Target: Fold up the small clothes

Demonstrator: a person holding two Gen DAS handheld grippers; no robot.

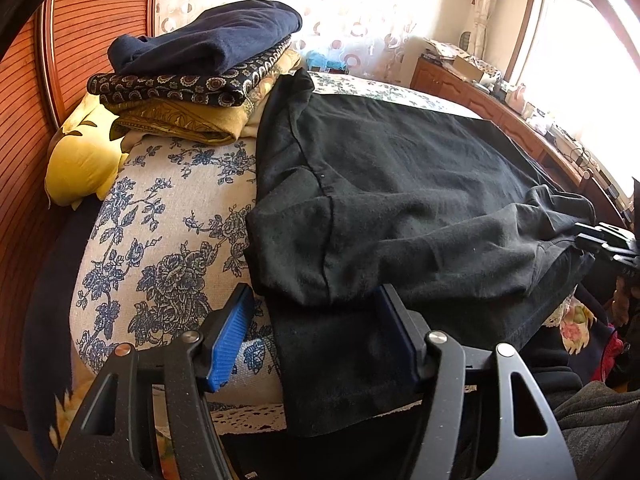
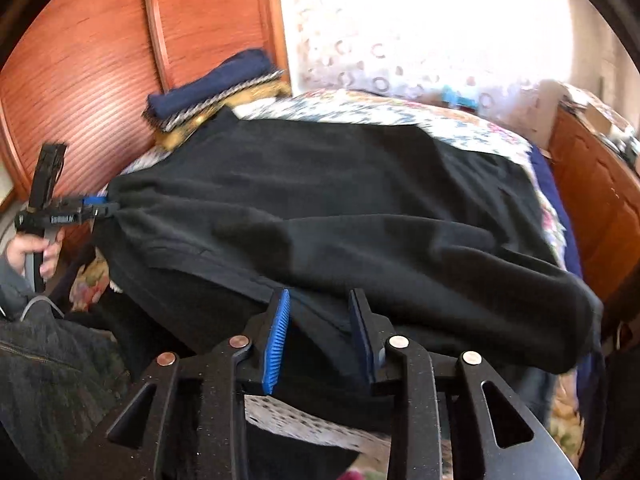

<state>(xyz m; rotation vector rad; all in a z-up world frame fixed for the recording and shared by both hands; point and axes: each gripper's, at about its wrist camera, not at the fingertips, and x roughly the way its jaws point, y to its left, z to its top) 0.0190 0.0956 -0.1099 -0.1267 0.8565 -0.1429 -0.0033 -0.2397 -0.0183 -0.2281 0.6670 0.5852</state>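
A black garment (image 1: 400, 184) lies spread over the bed, its sleeves folded in across the body. My left gripper (image 1: 316, 296) stands open at the garment's near left part, blue pads (image 1: 228, 340) either side of the folded sleeve and hem without pressing on them. From the right wrist view the same gripper (image 2: 105, 207) sits at the left edge of the garment (image 2: 320, 200), held by a hand (image 2: 28, 252). My right gripper (image 2: 320, 300) is over the near hem, jaws partly apart with cloth below them, none pinched. It shows at the garment's right corner (image 1: 600, 238).
A stack of folded clothes (image 1: 208, 60) sits at the head of the bed beside a yellow pillow (image 1: 80, 156). The blue floral cover (image 1: 160, 240) shows left of the garment. A wooden headboard (image 2: 100, 80) and a cluttered wooden dresser (image 1: 480, 96) border the bed.
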